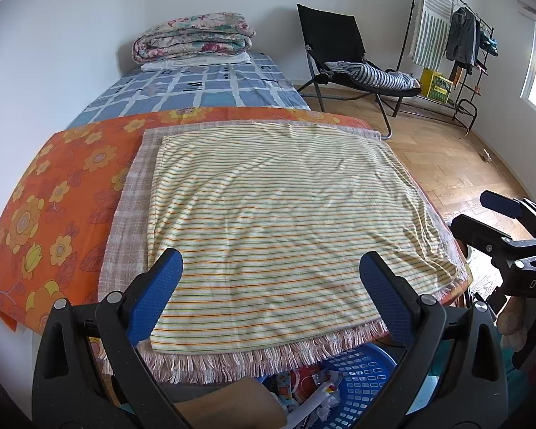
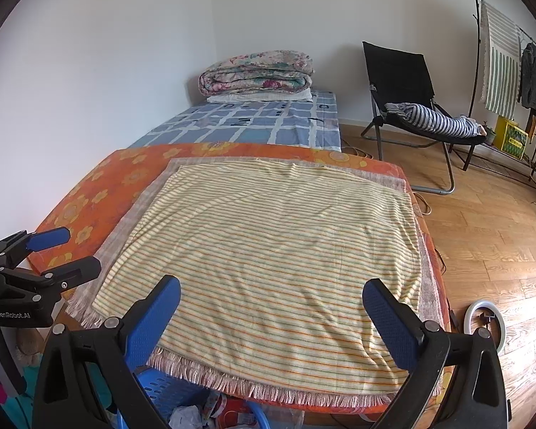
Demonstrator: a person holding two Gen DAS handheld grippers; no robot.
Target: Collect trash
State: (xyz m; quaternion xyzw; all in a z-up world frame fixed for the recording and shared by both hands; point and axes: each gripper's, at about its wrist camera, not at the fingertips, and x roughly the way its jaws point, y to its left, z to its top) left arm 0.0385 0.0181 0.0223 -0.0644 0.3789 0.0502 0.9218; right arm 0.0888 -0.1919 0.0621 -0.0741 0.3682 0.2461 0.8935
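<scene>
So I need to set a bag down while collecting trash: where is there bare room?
The striped cloth is bare across its whole top, between both open grippers and the orange floral sheet. The wood floor right of the table is open too. The blue basket below the fringe is crowded with trash.

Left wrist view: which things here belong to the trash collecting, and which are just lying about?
Job:
- blue basket below the table edge
- wrappers and crumpled paper inside it
- left claw, open
- right claw, open

Lying about:
- striped cloth, bare of trash
- folded quilt
- black chair
- clothes rack
</scene>
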